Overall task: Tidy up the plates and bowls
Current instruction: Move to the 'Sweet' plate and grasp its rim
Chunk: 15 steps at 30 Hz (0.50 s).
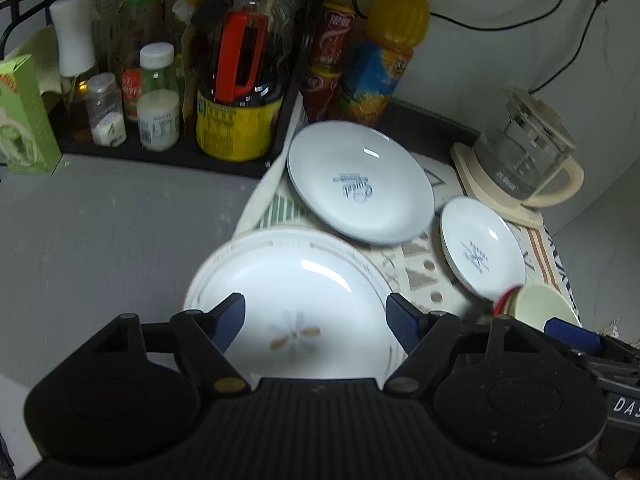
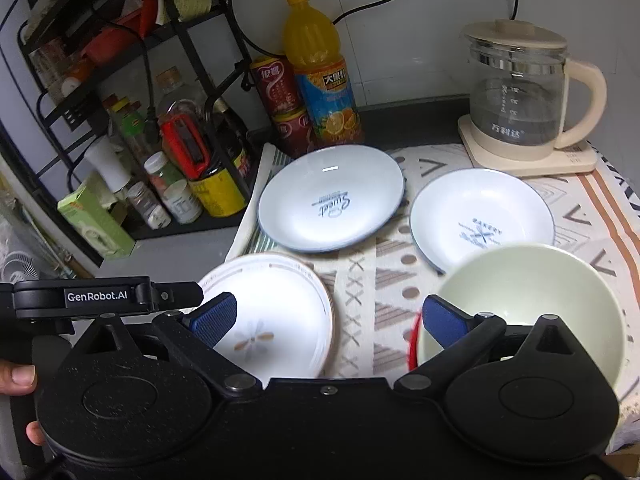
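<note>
A white plate with a brown flower mark (image 1: 296, 280) lies at the cloth's near left, right under my open left gripper (image 1: 316, 316), which holds nothing. Behind it sits a blue-rimmed plate marked "Sweet" (image 1: 360, 184), and a smaller blue-rimmed plate (image 1: 480, 248) lies to its right. My right gripper (image 2: 330, 320) is open too, between the flower plate (image 2: 280, 304) and a pale green bowl (image 2: 528, 292). Its right finger (image 2: 444, 322) overlaps the bowl's left rim. A red edge (image 2: 414, 340) shows under the bowl. The "Sweet" plate (image 2: 332, 196) and the smaller plate (image 2: 480, 212) lie beyond.
A black rack (image 2: 120, 92) of bottles and jars stands at the left. An orange juice bottle (image 2: 320, 72) and red cans (image 2: 280, 88) stand against the wall. A glass kettle (image 2: 520, 92) is at the back right. Bare grey counter (image 1: 112, 240) lies left of the patterned cloth (image 2: 384, 280). A hand (image 2: 16, 376) shows at the left edge.
</note>
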Motion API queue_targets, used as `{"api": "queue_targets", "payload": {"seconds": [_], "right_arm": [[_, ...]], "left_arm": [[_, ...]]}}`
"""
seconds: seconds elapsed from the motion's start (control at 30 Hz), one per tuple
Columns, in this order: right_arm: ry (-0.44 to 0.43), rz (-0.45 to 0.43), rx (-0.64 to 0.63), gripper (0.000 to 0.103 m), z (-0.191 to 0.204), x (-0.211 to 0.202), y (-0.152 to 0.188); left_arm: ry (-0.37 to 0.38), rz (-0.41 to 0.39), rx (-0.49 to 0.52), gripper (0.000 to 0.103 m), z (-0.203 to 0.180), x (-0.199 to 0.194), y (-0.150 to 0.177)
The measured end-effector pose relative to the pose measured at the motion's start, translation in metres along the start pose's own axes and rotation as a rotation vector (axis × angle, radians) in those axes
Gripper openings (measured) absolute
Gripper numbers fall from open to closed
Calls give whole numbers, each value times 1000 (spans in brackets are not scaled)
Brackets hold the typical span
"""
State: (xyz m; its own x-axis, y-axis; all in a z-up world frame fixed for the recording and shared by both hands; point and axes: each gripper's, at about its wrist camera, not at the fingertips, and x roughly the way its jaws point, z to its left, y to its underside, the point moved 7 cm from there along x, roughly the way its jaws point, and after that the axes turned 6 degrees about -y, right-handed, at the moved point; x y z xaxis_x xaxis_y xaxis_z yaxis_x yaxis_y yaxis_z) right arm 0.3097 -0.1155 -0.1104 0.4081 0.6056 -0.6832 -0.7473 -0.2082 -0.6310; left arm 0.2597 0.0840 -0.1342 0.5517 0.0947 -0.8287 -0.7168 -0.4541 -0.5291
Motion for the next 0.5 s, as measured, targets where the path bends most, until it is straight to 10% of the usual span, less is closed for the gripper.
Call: {"api": "queue_targets", "payload": {"seconds": [0.5], "right_arm": [[66, -1, 101, 68, -5, 68, -32]], "left_arm": [[99, 12, 38, 61, 12, 56, -58]]}}
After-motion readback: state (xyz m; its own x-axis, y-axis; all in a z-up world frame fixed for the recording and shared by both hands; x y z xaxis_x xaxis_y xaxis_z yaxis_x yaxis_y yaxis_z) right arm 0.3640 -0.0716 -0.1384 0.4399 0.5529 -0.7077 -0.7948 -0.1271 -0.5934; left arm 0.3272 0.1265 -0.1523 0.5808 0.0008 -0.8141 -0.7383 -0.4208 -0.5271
